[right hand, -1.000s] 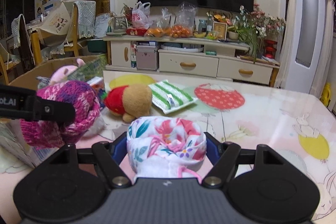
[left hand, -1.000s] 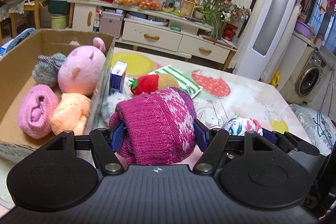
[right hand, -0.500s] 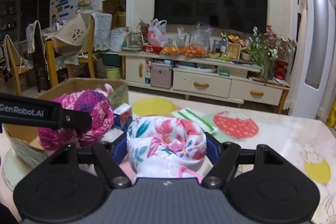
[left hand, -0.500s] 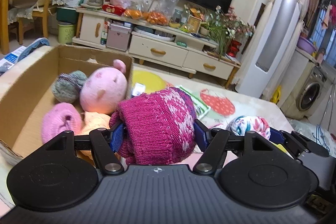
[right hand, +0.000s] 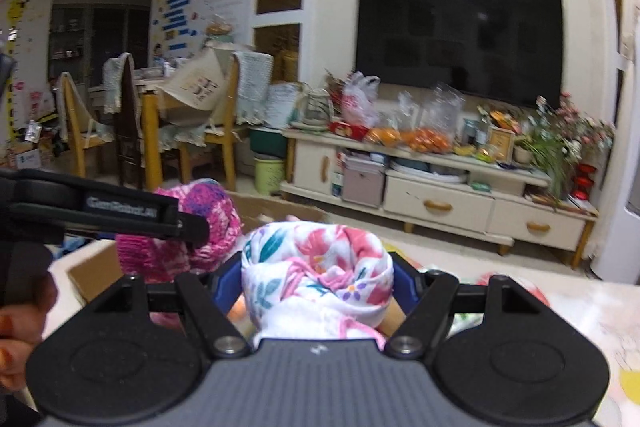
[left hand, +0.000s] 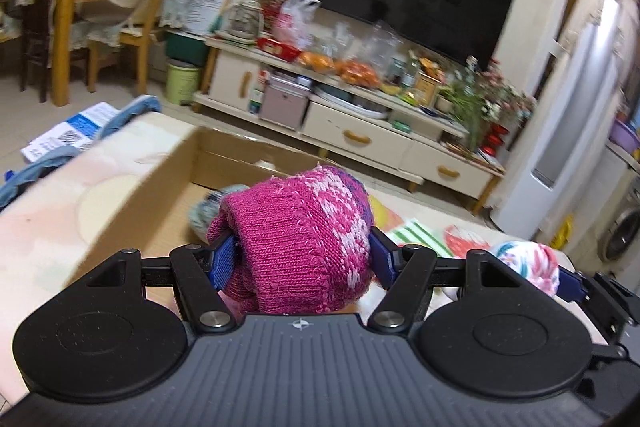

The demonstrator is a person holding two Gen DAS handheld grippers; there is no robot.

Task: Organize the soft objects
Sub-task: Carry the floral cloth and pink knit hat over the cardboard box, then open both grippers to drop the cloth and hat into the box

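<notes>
My left gripper [left hand: 302, 259] is shut on a magenta knitted hat [left hand: 300, 235] with a pale pattern, held above the open cardboard box [left hand: 168, 187]. A grey-blue knitted ball [left hand: 204, 207] peeks out in the box behind the hat. My right gripper [right hand: 318, 275] is shut on a rolled floral cloth [right hand: 316, 267], white with pink and teal flowers. The left wrist view shows that floral cloth [left hand: 528, 263] at the right, and the right wrist view shows the magenta hat [right hand: 208, 223] at the left over the box [right hand: 100, 267].
The box stands on a table with a cartoon-print cover [left hand: 424, 231]. A person's hand [right hand: 20, 319] holds the left gripper's handle. Behind are a cream TV cabinet [right hand: 436, 199] with bags of fruit, a dark TV [right hand: 460, 35] and wooden chairs [right hand: 224, 131].
Both grippers have risen and swung left with their loads. The hat now hangs over the box's inside, hiding the pink and orange toys. The floral cloth has come up beside the box.
</notes>
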